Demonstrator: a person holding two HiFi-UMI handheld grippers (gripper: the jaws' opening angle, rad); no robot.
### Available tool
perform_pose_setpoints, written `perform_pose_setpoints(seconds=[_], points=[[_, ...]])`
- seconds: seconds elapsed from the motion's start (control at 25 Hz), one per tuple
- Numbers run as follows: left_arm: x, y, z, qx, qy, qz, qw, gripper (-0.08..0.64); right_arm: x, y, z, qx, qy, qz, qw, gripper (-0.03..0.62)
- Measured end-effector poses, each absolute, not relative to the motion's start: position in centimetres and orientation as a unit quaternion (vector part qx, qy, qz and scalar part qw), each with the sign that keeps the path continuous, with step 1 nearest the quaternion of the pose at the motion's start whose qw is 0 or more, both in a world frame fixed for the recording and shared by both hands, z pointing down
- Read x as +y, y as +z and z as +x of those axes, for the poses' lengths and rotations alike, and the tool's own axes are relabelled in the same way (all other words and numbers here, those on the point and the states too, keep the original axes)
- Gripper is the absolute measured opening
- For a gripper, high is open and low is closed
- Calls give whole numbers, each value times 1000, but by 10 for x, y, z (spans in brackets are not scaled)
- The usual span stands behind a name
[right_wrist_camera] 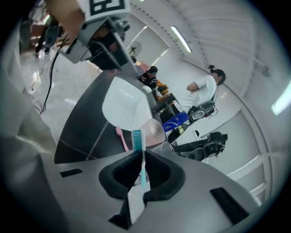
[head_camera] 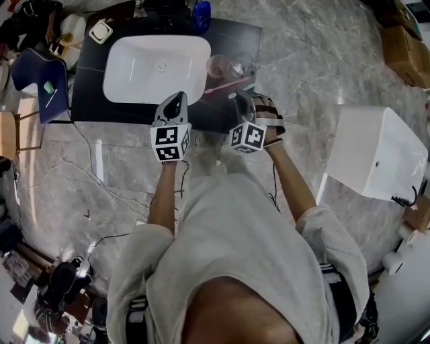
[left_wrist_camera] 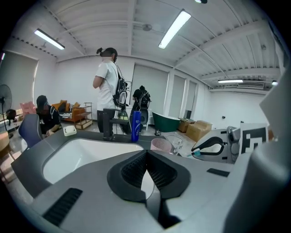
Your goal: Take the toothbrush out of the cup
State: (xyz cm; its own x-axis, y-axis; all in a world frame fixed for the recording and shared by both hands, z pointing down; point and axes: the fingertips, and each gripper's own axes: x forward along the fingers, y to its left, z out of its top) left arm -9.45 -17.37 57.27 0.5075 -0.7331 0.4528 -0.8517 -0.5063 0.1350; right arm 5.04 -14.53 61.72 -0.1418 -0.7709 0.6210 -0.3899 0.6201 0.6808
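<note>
Head view: from above the person's head, steeply down past the shoulders onto the dark counter (head_camera: 232, 40) and white sink (head_camera: 156, 67). The left gripper (head_camera: 175, 101) and right gripper (head_camera: 243, 101) sit mid-frame, and the floor lies all round.
Left gripper view: low behind its own jaws, facing about level across the sink toward the room. The sink is near and the standing person far.
Right gripper view: behind its own jaws, tilted sideways so the counter and room slant. The toothbrush (right_wrist_camera: 137, 141) is closest to the lens.
Shared: all three show the sink, pink cup (head_camera: 218, 66) and blue bottle (head_camera: 201, 15). Each gripper view catches the other gripper at its edge.
</note>
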Motion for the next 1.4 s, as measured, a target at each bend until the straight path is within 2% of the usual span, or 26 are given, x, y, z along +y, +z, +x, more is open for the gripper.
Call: perform_pose_setpoints(seconds=[0.16, 0.44, 1.12, 1.4], points=[[-174, 573, -100, -470, 171, 847, 177, 26, -141, 635, 46, -703, -238, 344, 575, 35], [-178, 574, -108, -475, 171, 845, 178, 26, -143, 659, 38, -677, -267, 300, 616, 35], [-183, 581, -124, -483, 173, 838, 186, 26, -158, 723, 7, -674, -285, 193, 654, 41], [-184, 581, -122, -484, 171, 838, 187, 26, -157, 728, 6, -687, -271, 185, 648, 55]])
